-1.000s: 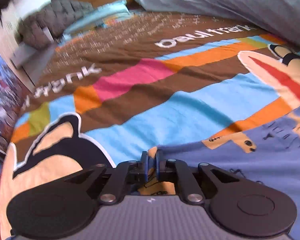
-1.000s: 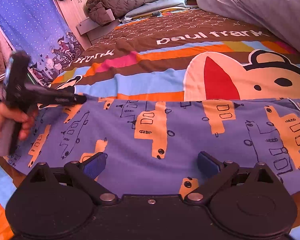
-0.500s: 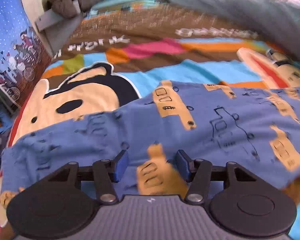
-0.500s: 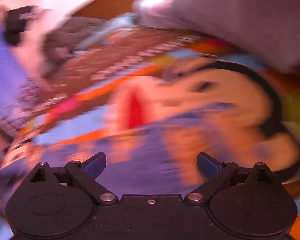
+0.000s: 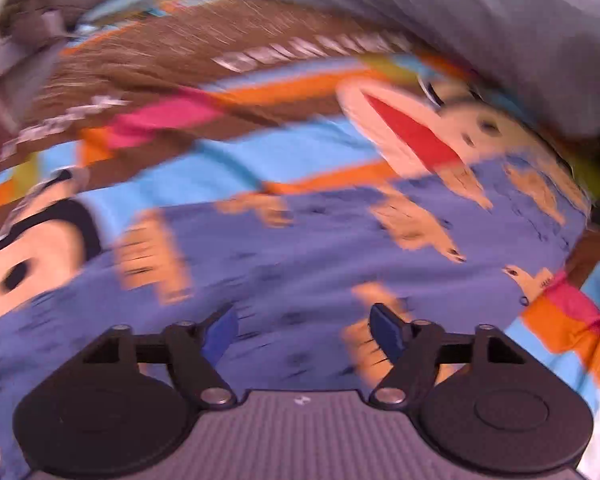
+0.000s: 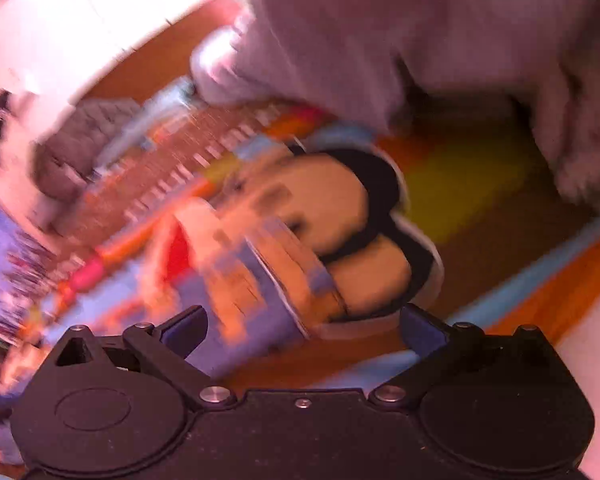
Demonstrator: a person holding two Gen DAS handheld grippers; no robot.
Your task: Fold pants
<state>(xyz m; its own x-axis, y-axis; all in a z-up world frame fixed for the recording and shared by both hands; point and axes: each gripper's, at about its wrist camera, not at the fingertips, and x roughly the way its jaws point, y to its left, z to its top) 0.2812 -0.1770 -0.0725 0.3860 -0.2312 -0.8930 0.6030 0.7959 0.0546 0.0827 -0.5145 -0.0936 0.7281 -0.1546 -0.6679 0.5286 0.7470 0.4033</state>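
Note:
The blue pants with orange prints point(image 5: 312, 252) lie spread flat across the colourful bed sheet point(image 5: 228, 168); both views are motion-blurred. My left gripper point(image 5: 304, 330) is open and empty, just above the pants' middle. In the right wrist view the pants' end point(image 6: 256, 292) reaches toward my right gripper point(image 6: 302, 330), which is open and empty over that end.
A grey duvet point(image 5: 460, 12) is heaped along the far right of the bed and also shows in the right wrist view point(image 6: 440, 40). A grey quilted jacket point(image 6: 84, 140) lies at the far left by the headboard. A white wall point(image 6: 80, 12) stands behind.
My left gripper let go of the pants, opened wide and swung right over them. My right gripper stayed open and swung right toward the pants' end.

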